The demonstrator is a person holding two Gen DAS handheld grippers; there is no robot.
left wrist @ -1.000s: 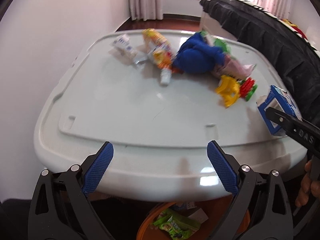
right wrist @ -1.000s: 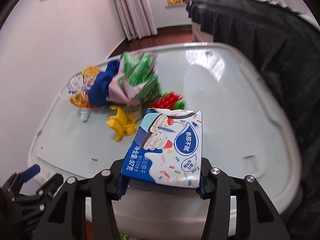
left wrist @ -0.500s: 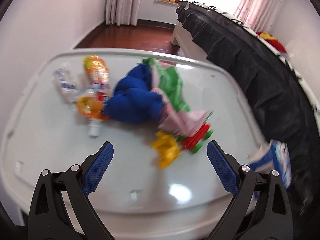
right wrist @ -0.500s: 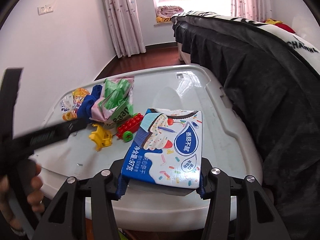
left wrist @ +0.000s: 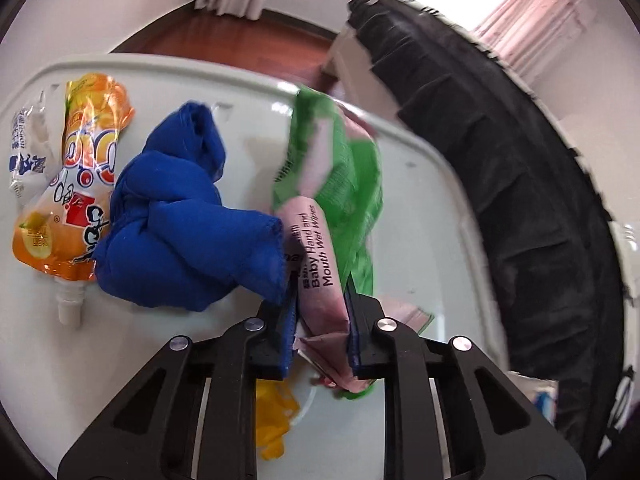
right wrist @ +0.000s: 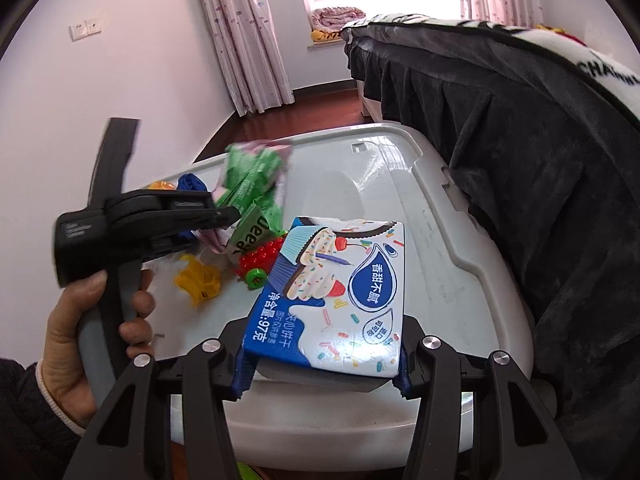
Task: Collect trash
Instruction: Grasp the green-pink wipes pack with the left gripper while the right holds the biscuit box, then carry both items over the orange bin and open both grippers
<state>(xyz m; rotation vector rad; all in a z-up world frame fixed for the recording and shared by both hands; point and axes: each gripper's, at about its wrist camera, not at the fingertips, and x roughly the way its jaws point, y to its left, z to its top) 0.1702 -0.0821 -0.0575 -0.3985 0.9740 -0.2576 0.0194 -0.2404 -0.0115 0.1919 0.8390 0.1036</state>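
My left gripper (left wrist: 320,332) is shut on a pink and green wet wipes packet (left wrist: 324,248), held over the white lid (left wrist: 420,184). The packet also shows in the right wrist view (right wrist: 252,184), pinched by the left gripper (right wrist: 230,214). My right gripper (right wrist: 320,376) is shut on a blue biscuit box (right wrist: 336,296), held above the lid's near edge (right wrist: 460,264). An orange drink pouch (left wrist: 68,184) and a white wrapper (left wrist: 24,140) lie at the lid's left.
A blue cloth (left wrist: 180,216) lies beside the wipes packet. A yellow toy (right wrist: 198,280) and a red and green toy (right wrist: 260,260) sit on the lid. A bed with a black cover (right wrist: 520,140) runs along the right. A hand (right wrist: 76,336) holds the left gripper's handle.
My left gripper moved forward over the lid and closed on the wet wipes packet. My right gripper rose and pulled back a little, still holding the biscuit box.
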